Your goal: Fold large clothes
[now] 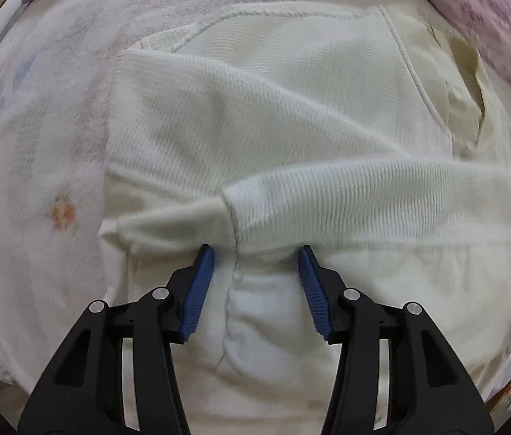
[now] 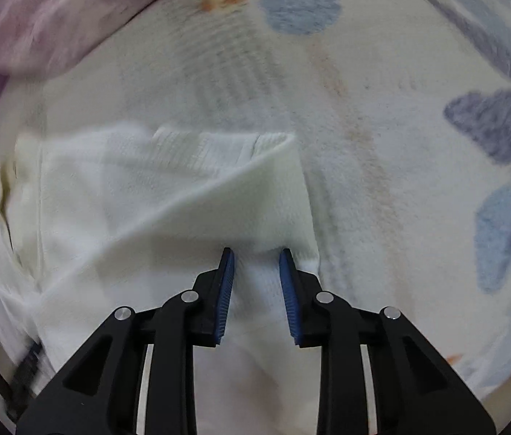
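So the cream hoodie (image 1: 255, 116) is lying spread on a fluffy white blanket (image 1: 38, 152) with blue flower shapes (image 2: 300, 5) and little orange blotches printed on it. One garment, that's all there is to fold. I can count three or four of the blue flowers from the right-hand camera, and one orange blotch (image 1: 62, 212) on the left side. Along the far edge there's a pinkish-purple floral quilt (image 2: 38, 18) bunched up; it touches the blanket's border but doesn't lie on the hoodie.

Both sleeves look folded across the body already: one ribbed sleeve (image 1: 382, 195) runs sideways right in front of the left gripper (image 1: 255, 253), its cuff end meeting a seam there. The kangaroo pocket (image 1: 465, 108) gapes open off to the right.

Both tools point pretty much straight down at the fabric. The left gripper's blue pads (image 1: 199, 290) stand roughly half apart, with a hump of cloth and a seam sitting between them; whether they actually pinch it I can't tell. The right gripper (image 2: 256, 252) is narrower, set at the hoodie's outer edge by a folded-over corner (image 2: 284, 166), with a strip of white knit between its pads (image 2: 227, 290). Looks like it's touching them on both sides, but honestly I can't say it's gripped. The picture is blurry on that side.
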`<state>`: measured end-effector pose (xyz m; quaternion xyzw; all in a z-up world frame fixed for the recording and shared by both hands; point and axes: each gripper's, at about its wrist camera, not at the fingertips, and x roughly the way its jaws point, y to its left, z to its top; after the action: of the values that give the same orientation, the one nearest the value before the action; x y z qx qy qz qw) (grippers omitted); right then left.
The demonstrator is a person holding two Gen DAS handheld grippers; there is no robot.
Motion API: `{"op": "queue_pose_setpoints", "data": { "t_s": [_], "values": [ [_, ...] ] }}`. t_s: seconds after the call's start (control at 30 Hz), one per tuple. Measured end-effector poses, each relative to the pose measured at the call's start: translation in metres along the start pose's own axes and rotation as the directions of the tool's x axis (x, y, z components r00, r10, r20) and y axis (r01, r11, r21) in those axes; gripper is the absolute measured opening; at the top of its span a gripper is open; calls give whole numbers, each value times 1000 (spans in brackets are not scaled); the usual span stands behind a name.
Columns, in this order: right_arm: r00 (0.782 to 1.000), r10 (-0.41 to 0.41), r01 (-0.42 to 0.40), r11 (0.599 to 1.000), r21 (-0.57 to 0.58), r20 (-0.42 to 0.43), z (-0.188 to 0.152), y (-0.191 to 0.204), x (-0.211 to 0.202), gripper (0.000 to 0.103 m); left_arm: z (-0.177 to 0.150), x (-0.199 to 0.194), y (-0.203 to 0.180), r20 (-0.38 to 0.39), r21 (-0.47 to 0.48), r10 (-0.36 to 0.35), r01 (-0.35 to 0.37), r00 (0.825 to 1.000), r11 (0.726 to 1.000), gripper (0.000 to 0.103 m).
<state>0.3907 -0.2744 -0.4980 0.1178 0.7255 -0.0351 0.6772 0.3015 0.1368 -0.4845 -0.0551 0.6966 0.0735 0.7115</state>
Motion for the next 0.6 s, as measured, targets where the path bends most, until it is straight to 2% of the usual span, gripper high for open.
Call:
{"op": "queue_pose_setpoints", "data": {
  "t_s": [0.07,0.13,0.2,0.23,0.27,0.33,0.4,0.47,0.5,0.53,0.6],
  "values": [
    [997,-49,45,997,-60,-65,-30,7,-9,24,-15,-6,-1,-43,24,23,-22,999,999,49],
    [982,-100,83,991,-106,-163,-72,4,-4,24,-31,-7,0,-68,33,29,-27,997,999,50],
    [975,-76,63,996,-69,-208,-108,-9,4,24,-44,-3,4,-71,15,23,-22,997,1000,51],
    [982,-47,40,998,-40,-185,-122,-17,8,25,-47,1,8,-55,-2,3,-3,998,1000,52],
    [989,-6,5,1000,-8,-145,-128,-24,9,25,-48,5,11,-39,-17,-20,19,999,1000,53],
    [990,55,-45,996,82,-127,-131,-35,9,25,-48,4,16,-37,-31,-41,40,998,999,53],
    [989,38,-26,996,86,-142,-130,-33,4,25,-49,-1,22,-40,-26,-35,34,999,999,53],
    [989,-11,15,1000,27,-150,-127,-21,-2,27,-52,-4,26,-57,-26,-25,23,998,999,54],
    [988,-28,30,999,14,-155,-125,-15,-7,29,-56,-8,30,-72,-40,-17,14,997,999,61],
    [987,-27,30,999,17,-158,-124,-3,-10,42,-61,-10,28,-82,-53,-8,4,997,999,67],
    [990,15,-9,999,40,-138,-129,3,-26,62,-68,-20,33,-100,-81,-7,-1,995,997,68]
  ]
}}
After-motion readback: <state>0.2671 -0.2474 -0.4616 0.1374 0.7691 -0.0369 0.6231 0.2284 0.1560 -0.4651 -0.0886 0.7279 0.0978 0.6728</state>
